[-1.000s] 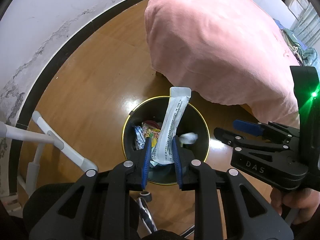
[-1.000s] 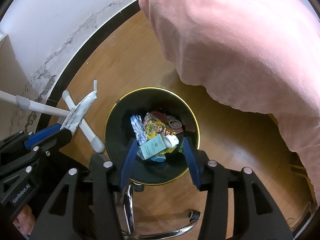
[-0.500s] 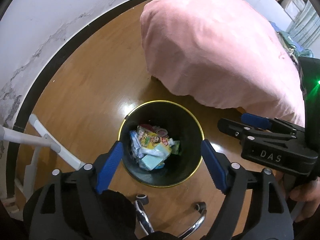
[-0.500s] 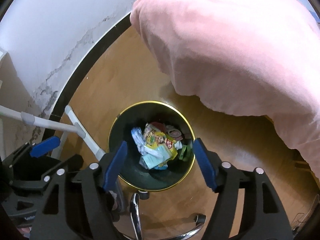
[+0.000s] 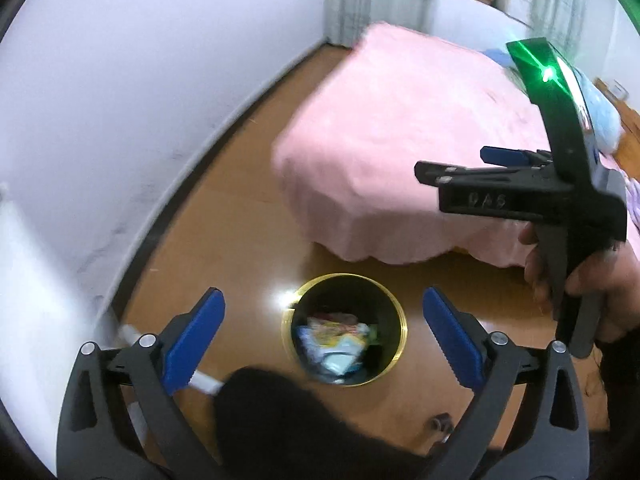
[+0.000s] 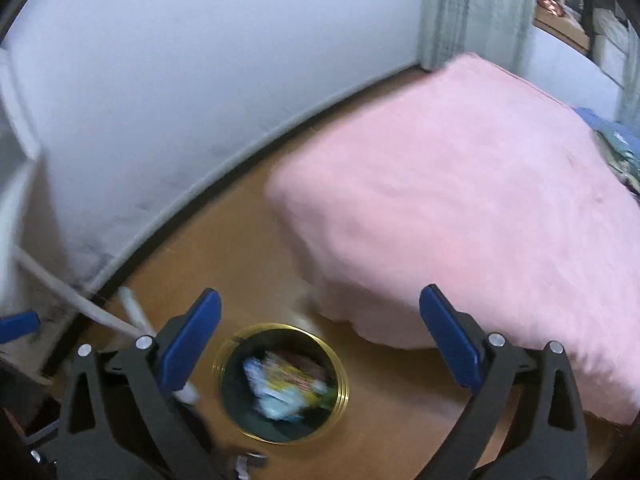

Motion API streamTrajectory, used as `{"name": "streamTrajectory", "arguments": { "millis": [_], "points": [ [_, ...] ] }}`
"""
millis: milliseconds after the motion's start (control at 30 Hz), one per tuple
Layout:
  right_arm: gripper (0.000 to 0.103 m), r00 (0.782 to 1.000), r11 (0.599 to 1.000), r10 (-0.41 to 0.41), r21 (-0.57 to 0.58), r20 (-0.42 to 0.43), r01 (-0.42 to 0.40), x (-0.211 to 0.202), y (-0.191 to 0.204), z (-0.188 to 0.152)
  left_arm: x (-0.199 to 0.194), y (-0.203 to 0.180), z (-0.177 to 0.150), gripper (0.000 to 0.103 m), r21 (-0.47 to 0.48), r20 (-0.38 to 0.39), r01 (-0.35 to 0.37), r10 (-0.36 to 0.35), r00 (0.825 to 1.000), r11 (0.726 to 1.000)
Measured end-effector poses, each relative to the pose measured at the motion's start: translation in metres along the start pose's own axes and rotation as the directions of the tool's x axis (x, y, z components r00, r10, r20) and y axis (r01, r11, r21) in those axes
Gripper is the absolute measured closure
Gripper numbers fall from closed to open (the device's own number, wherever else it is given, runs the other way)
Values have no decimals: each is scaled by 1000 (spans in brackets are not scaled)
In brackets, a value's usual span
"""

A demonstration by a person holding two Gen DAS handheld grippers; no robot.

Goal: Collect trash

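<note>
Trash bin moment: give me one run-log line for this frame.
left gripper: open, empty | right gripper: open, empty | trash bin: upright on floor, wrappers inside | jaws just opened

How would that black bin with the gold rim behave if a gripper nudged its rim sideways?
The bin looks tall and narrow with only light wrappers inside, so it would probably tip or skid. The glossy wood floor suggests sliding first. Its round wall could roll once down.

Both wrist cams look steeply down, sharing bin (image 5: pixel 344 340) & bed (image 6: pixel 460 200).

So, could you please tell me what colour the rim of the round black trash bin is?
Gold, clearest in the left wrist view: round black trash bin.
</note>
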State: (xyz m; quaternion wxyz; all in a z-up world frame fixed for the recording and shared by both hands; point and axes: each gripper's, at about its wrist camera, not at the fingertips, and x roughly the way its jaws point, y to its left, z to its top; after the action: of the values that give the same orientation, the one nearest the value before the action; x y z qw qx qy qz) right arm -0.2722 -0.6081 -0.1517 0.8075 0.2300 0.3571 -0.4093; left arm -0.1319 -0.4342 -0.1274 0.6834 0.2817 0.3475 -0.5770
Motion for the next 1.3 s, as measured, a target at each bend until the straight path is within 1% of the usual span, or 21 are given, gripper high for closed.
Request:
{"name": "streamTrajectory", "arguments": {
  "millis": [100, 133, 167, 233, 267, 333, 400, 433, 467, 567, 600, 633, 700, 733, 767, 833, 900, 933, 1033, 1167, 1300],
  "points": [
    [7, 991, 990, 129, -58, 30, -127, -26, 49, 17, -62, 44, -10, 7, -74, 80, -68, 74, 994, 995],
    [7, 983, 979, 180, -100, 45, -175, -37, 77, 23, -80, 60, -15, 7, -104, 103, -98, 109, 989, 990],
    [7, 975, 970, 214, -130, 54, -205, -44, 97, 27, -107, 84, -25, 7, -159, 130, -154, 176, 976, 975],
    [7, 950, 936, 306, -202, 58, -289, -59, 143, 33, -137, 115, -40, 7, -235, 143, -226, 264, 954, 945],
    [7, 933, 911, 356, -240, 49, -335, -66, 168, 36, -156, 134, -52, 7, -285, 150, -270, 321, 935, 920],
    [7, 903, 865, 427, -309, 37, -396, -80, 214, 36, -187, 166, -75, 7, -374, 131, -375, 449, 884, 848],
    [7, 871, 815, 490, -370, 26, -447, -94, 255, 31, -216, 194, -104, 7, -450, 92, -461, 553, 828, 765],
    [7, 855, 786, 518, -402, 12, -470, -100, 274, 27, -226, 203, -115, 7, -473, 71, -487, 583, 809, 734],
    [7, 838, 752, 545, -439, -5, -491, -107, 292, 23, -242, 214, -133, 7, -506, 43, -518, 620, 784, 690],
    [7, 800, 683, 599, -508, -21, -525, -126, 326, 10, -270, 229, -166, 7, -565, -13, -570, 684, 729, 597],
    [7, 790, 664, 612, -523, -31, -535, -131, 333, 6, -279, 233, -178, 7, -587, -27, -576, 697, 716, 569],
    [7, 779, 644, 626, -538, -38, -543, -136, 341, 1, -285, 233, -186, 7, -603, -37, -578, 704, 709, 550],
    [7, 768, 625, 638, -551, -46, -552, -144, 348, -4, -300, 236, -206, 7, -635, -57, -578, 715, 697, 513],
    [7, 762, 614, 645, -557, -54, -559, -148, 349, -7, -304, 236, -212, 7, -644, -62, -579, 720, 692, 501],
    [7, 759, 607, 649, -563, -58, -562, -153, 357, -5, -309, 235, -220, 7, -654, -80, -589, 730, 678, 475],
    [7, 753, 594, 656, -575, -60, -563, -160, 362, -8, -314, 235, -226, 7, -655, -97, -601, 738, 667, 458],
    [7, 745, 578, 664, -588, -63, -566, -166, 365, -10, -321, 232, -230, 7, -662, -106, -610, 753, 650, 434],
    [7, 743, 572, 667, -596, -62, -564, -170, 367, -12, -323, 233, -232, 7, -668, -109, -609, 754, 648, 427],
    [7, 743, 565, 666, -613, -57, -553, -175, 369, -17, -330, 227, -239, 7, -686, -112, -597, 750, 651, 415],
    [7, 742, 559, 668, -621, -56, -550, -178, 370, -19, -337, 227, -244, 7, -688, -122, -606, 759, 640, 399],
    [7, 740, 551, 670, -630, -56, -547, -183, 372, -21, -344, 222, -249, 7, -697, -121, -601, 763, 635, 391]
  ]
}}
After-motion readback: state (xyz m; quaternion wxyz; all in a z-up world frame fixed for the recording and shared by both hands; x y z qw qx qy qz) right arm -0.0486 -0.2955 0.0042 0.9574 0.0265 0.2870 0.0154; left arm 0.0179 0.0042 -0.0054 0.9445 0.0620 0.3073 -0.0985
